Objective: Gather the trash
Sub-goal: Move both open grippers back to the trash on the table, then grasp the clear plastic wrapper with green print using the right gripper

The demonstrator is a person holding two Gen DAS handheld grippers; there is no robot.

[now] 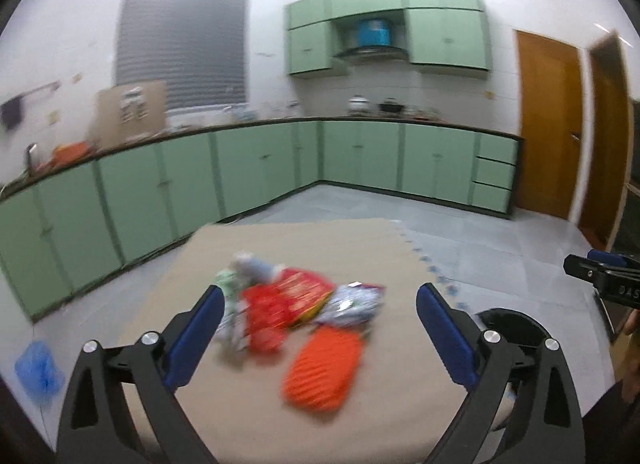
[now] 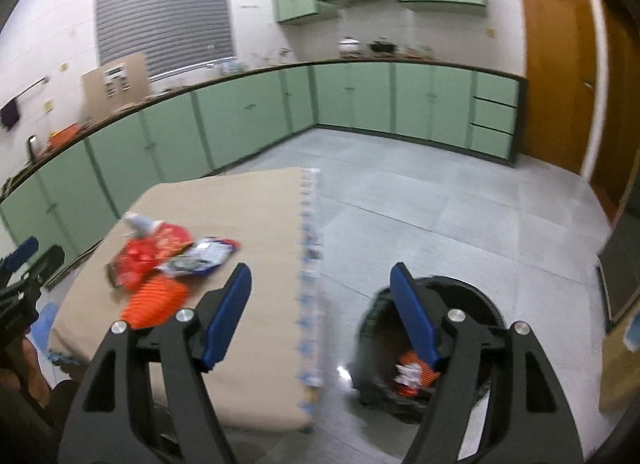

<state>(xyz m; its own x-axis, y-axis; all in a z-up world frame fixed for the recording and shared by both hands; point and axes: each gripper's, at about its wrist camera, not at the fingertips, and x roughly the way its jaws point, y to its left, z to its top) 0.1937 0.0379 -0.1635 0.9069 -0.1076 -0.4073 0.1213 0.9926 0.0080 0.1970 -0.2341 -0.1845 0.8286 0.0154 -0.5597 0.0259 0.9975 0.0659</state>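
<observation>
Two walls of pale green cabinets (image 1: pixel 248 168) wrap the room behind a grey tiled floor (image 2: pixel 440 216). Nearer me lies a large beige rectangular mat (image 1: pixel 320 240), the surface that carries the trash; I cannot tell whether it sits on a low worktop or on the floor.

To the right of the mat stands a round black bin (image 2: pixel 472 296) lined with a dark bag. Some crumpled red and white wrappers lie inside it.

My left fingers (image 1: pixel 320 340) stand spread wide, blue pads well apart, and nothing is between them. They hover above the near part of the mat, facing the pile. My right fingers (image 2: pixel 320 312) are also parted and empty – one pad over the mat's edge, the other over the bin's rim.

Trash left on the mat sits in a loose heap near its middle, blurred in both views: a ribbed orange packet (image 1: pixel 324 368) closest to me, a red printed wrapper (image 1: pixel 296 300) touching it behind, a silvery blue-and-white packet (image 2: pixel 204 258) just beside that – and small pale crumpled scraps (image 1: pixel 248 264) at the far side.
</observation>
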